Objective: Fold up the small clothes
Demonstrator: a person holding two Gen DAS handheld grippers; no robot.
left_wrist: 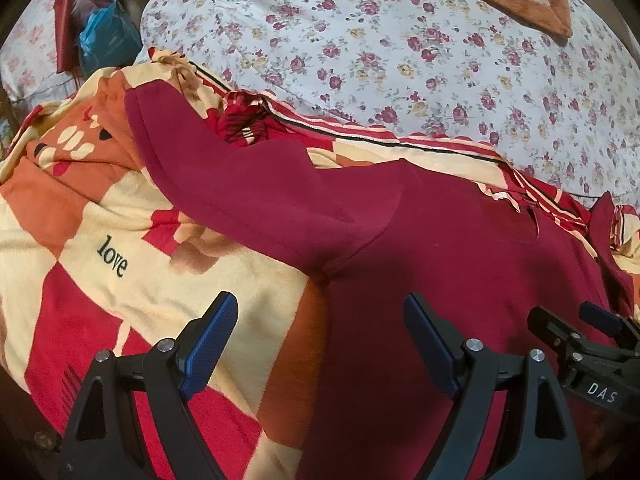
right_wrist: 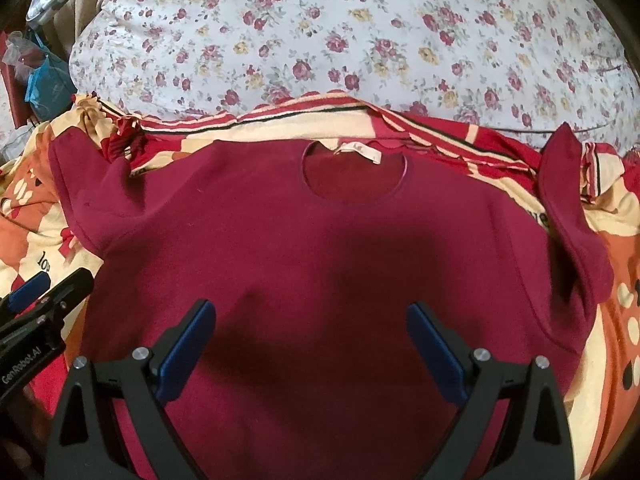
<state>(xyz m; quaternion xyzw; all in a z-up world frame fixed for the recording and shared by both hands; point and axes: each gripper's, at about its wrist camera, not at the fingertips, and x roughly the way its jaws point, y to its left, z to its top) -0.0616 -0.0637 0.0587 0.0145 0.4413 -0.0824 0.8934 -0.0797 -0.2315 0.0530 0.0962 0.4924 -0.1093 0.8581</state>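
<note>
Right now both my left gripper (left_wrist: 320, 332) and right gripper (right_wrist: 312, 340) hang with jaws apart and empty above the maroon shirt (right_wrist: 320, 248), spread flat on the patterned blanket (left_wrist: 160, 280) beneath them, presumably so I can start folding.

A bed under a floral sheet (right_wrist: 320, 40) carries a red, cream and orange blanket (left_wrist: 120, 248) with a maroon sweatshirt (right_wrist: 320, 248) spread flat on it.
</note>
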